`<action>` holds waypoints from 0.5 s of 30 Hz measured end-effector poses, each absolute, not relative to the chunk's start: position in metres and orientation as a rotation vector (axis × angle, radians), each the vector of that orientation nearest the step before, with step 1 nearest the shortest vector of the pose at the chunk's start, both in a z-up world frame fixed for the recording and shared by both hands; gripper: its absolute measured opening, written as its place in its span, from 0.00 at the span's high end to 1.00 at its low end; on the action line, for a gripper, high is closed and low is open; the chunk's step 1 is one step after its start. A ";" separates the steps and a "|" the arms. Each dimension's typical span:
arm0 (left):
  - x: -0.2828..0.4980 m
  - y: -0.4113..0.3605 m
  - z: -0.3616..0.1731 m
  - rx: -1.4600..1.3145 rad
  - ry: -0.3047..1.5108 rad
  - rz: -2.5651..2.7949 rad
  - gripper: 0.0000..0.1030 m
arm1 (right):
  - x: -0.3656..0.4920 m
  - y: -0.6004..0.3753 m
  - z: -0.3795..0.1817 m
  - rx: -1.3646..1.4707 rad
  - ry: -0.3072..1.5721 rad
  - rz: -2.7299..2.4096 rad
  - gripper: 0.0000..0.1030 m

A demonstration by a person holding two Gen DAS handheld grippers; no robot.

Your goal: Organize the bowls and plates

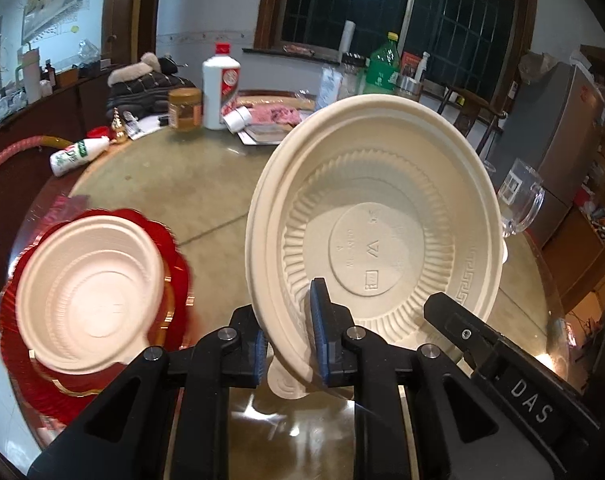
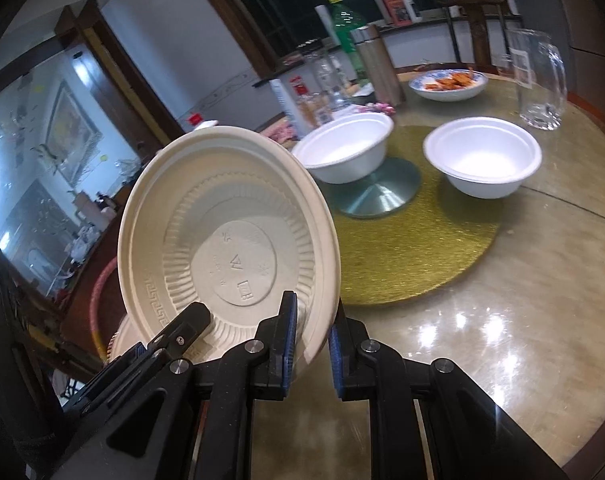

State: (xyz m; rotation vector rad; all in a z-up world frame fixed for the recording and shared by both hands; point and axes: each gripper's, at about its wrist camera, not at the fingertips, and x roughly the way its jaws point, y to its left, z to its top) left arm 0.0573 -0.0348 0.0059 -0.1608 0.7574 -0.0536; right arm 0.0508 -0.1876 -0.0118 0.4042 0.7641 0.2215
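A cream plate (image 1: 382,216) is tilted up off the table with its stamped underside facing both cameras; its left edge shows a doubled rim, like two nested plates. My left gripper (image 1: 290,344) is shut on its lower rim. My right gripper (image 2: 310,356) is shut on the same plate (image 2: 222,232) further along the rim, and its black finger (image 1: 442,312) shows at the plate's lower right. The left gripper's finger (image 2: 190,320) lies against the plate's lower left. Another cream plate (image 1: 90,296) rests on a red scalloped plate (image 1: 170,248). Two white bowls (image 2: 344,148) (image 2: 482,156) stand further back.
A gold round mat (image 2: 414,248) and a metal disc (image 2: 382,196) lie under the bowls. A glass mug (image 2: 538,80), a dish of food (image 2: 448,82), bottles (image 1: 221,88) and a jar (image 1: 185,108) crowd the far side. A cream edge (image 1: 282,388) shows below the lifted plate.
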 end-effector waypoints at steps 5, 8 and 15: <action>0.044 -0.010 0.020 -0.198 0.751 -0.053 0.83 | 0.041 -0.168 0.004 0.378 0.765 0.273 0.86; 0.035 0.003 0.023 -0.206 0.746 -0.051 0.83 | 0.034 -0.155 0.010 0.371 0.772 0.307 0.86; 0.017 0.039 0.030 -0.253 0.742 -0.044 0.83 | 0.021 -0.123 0.020 0.339 0.791 0.392 0.86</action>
